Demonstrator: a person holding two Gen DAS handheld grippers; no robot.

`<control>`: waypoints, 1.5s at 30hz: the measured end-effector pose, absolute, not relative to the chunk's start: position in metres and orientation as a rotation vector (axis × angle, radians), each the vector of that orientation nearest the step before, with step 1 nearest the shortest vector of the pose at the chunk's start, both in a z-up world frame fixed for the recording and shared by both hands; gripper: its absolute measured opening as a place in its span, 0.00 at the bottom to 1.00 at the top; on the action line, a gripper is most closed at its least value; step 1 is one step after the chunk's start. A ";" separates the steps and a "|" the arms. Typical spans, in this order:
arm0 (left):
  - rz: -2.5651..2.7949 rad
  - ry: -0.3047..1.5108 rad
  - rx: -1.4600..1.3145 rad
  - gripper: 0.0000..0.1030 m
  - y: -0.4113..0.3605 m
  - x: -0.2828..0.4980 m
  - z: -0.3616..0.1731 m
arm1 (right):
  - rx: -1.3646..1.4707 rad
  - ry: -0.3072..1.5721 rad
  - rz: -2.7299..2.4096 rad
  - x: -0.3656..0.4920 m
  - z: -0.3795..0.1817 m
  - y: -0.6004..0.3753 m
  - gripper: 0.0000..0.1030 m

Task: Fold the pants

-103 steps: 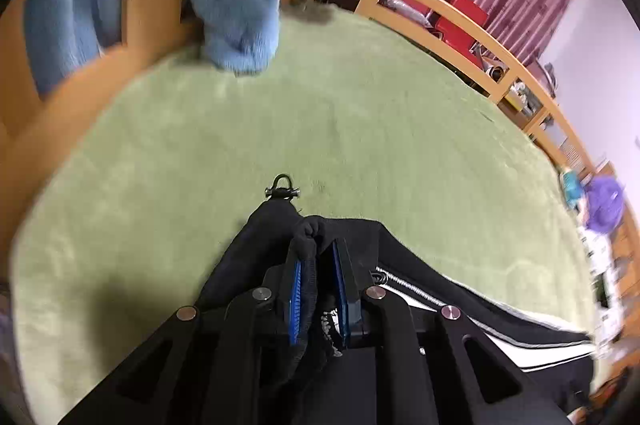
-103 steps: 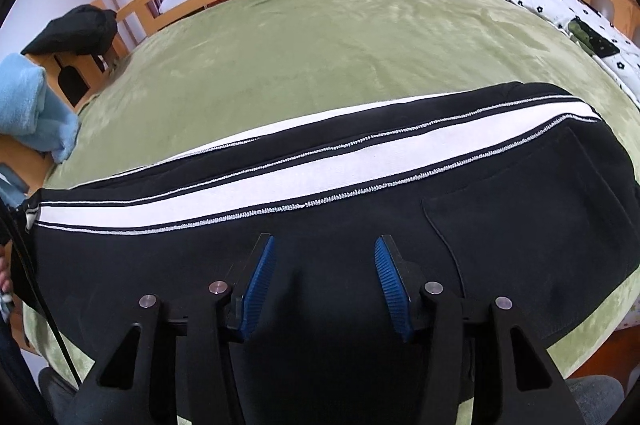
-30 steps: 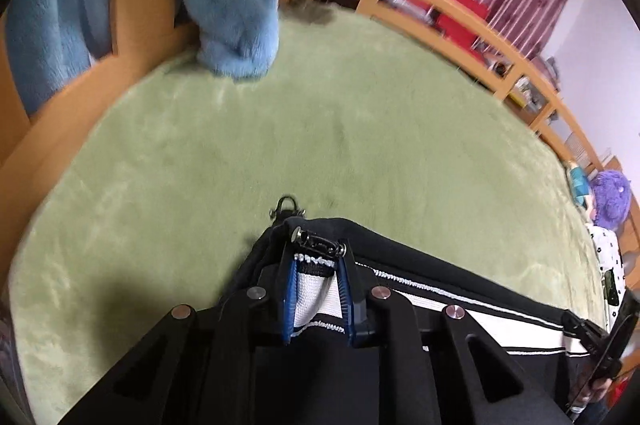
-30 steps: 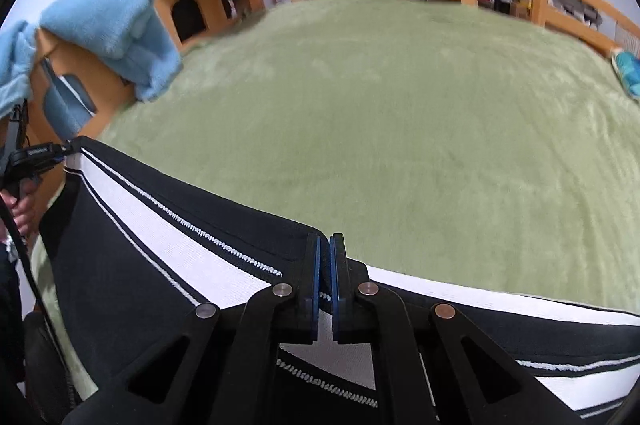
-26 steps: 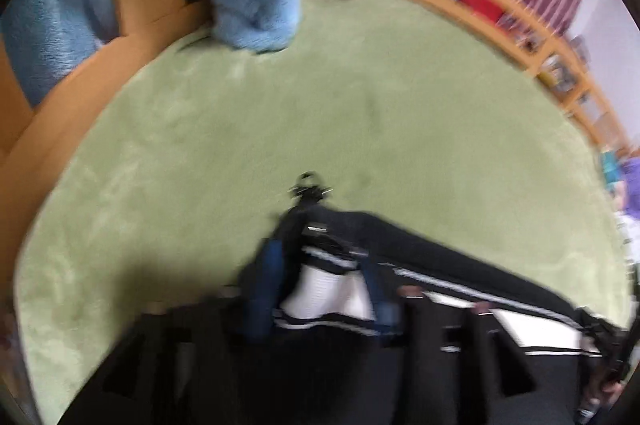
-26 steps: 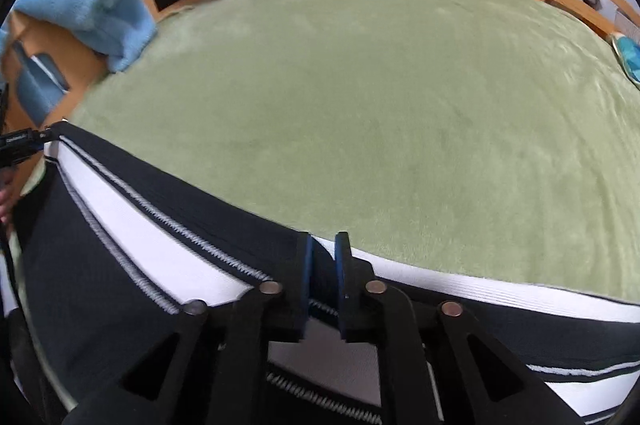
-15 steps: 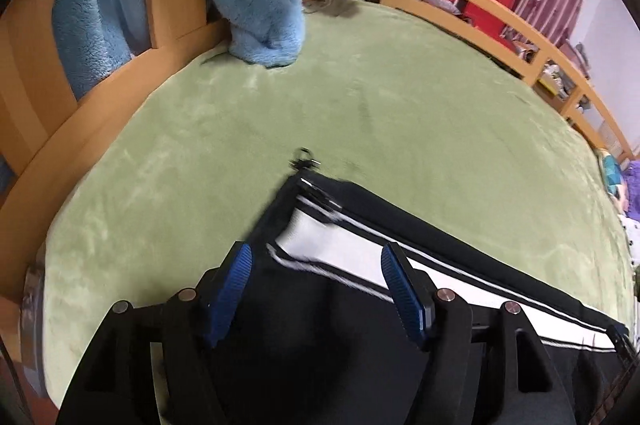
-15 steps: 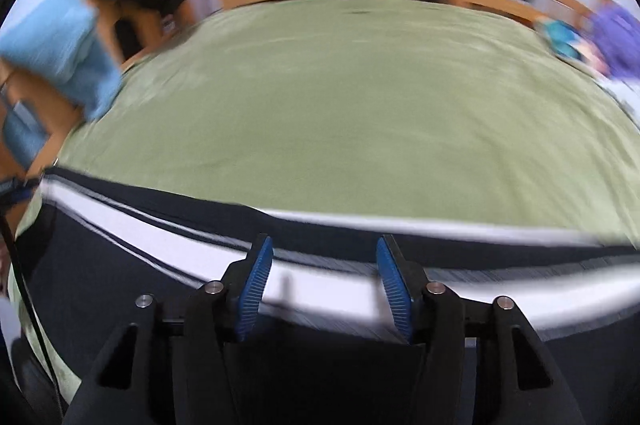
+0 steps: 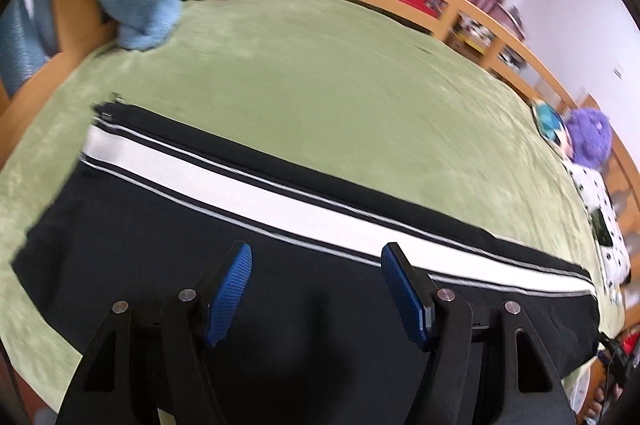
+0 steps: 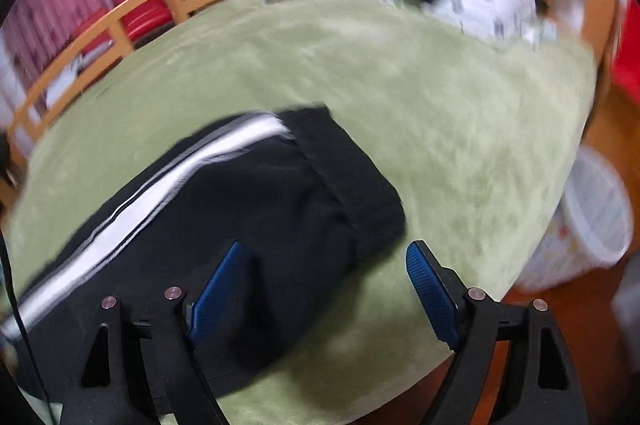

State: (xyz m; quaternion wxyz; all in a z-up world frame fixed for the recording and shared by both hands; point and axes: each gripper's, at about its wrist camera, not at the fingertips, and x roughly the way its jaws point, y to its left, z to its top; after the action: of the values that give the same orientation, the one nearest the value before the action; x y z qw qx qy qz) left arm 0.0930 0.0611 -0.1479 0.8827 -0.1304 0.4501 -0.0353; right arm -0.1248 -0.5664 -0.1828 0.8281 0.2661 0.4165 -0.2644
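Both jaws released; pants (image 9: 168, 249) flat on blanket (image 9: 320, 73).

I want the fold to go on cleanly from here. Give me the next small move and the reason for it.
Probably bring the right gripper down onto the waistband end of the pants and close on it. Both grippers are open with nothing between the pads; the right one's jaws have just been opening. The pants lie flat in one long strip on the green blanket, and the left gripper hovers mid-length.

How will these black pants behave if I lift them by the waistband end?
The pants lie flat and limp on the green blanket, so they will probably drape and sag. The plush blanket likely drags on the fabric, so lift rather than slide.
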 end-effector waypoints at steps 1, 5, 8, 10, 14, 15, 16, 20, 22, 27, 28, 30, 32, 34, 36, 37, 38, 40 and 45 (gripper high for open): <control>-0.083 0.947 -0.271 0.64 0.053 0.091 -0.148 | 0.633 0.897 -0.534 -0.126 -0.194 -0.579 0.81; -0.111 0.960 -0.244 0.64 0.020 0.085 -0.144 | 0.845 0.861 -0.406 -0.119 -0.222 -0.605 0.84; -0.106 0.954 -0.222 0.64 0.009 0.082 -0.141 | 0.895 0.892 -0.403 -0.101 -0.241 -0.613 0.96; -0.106 0.955 -0.226 0.64 0.005 0.080 -0.140 | 0.943 0.918 -0.381 -0.091 -0.255 -0.618 0.96; -0.111 0.966 -0.233 0.64 0.002 0.079 -0.143 | 0.905 0.819 -0.372 -0.082 -0.244 -0.620 0.60; -0.106 0.967 -0.229 0.64 -0.001 0.078 -0.144 | 0.860 0.765 -0.351 -0.081 -0.232 -0.619 0.56; -0.104 0.966 -0.229 0.63 -0.002 0.078 -0.144 | 0.817 0.709 -0.324 -0.081 -0.218 -0.618 0.51; -0.094 0.952 -0.233 0.63 0.003 0.073 -0.137 | 0.702 0.601 -0.276 -0.075 -0.178 -0.621 0.48; -0.085 0.933 -0.225 0.63 0.011 0.068 -0.131 | 0.673 0.600 -0.274 -0.074 -0.175 -0.630 0.48; -0.029 0.917 -0.194 0.64 0.043 0.054 -0.125 | 0.653 0.767 -0.343 -0.076 -0.219 -0.644 0.49; -0.020 0.922 -0.200 0.64 0.050 0.052 -0.127 | 0.653 0.812 -0.356 -0.082 -0.228 -0.647 0.54; 0.006 0.938 -0.218 0.64 0.069 0.046 -0.133 | 0.641 0.860 -0.369 -0.086 -0.235 -0.645 0.62; 0.023 0.952 -0.239 0.64 0.083 0.041 -0.140 | 0.608 0.875 -0.391 -0.093 -0.232 -0.640 0.68; 0.023 0.961 -0.279 0.64 0.100 0.033 -0.148 | 0.556 0.891 -0.444 -0.107 -0.223 -0.633 0.70; 0.027 0.956 -0.313 0.64 0.117 0.024 -0.156 | 0.502 0.898 -0.504 -0.124 -0.208 -0.624 0.70; 0.033 0.950 -0.323 0.64 0.123 0.021 -0.158 | 0.483 0.890 -0.523 -0.133 -0.199 -0.619 0.70; 0.043 0.943 -0.332 0.64 0.129 0.018 -0.161 | 0.475 0.879 -0.532 -0.140 -0.193 -0.615 0.70; 0.073 0.914 -0.363 0.64 0.152 0.009 -0.167 | 0.453 0.839 -0.559 -0.149 -0.175 -0.601 0.70; 0.125 0.889 -0.462 0.64 0.207 -0.001 -0.183 | 0.449 0.779 -0.538 -0.153 -0.141 -0.544 0.70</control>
State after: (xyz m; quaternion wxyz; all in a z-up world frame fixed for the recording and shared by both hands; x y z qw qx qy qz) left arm -0.0012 0.2070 -0.1832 0.8753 -0.2213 0.4258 0.0599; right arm -0.1527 -0.5436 -0.1405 0.8659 0.2142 0.3720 -0.2567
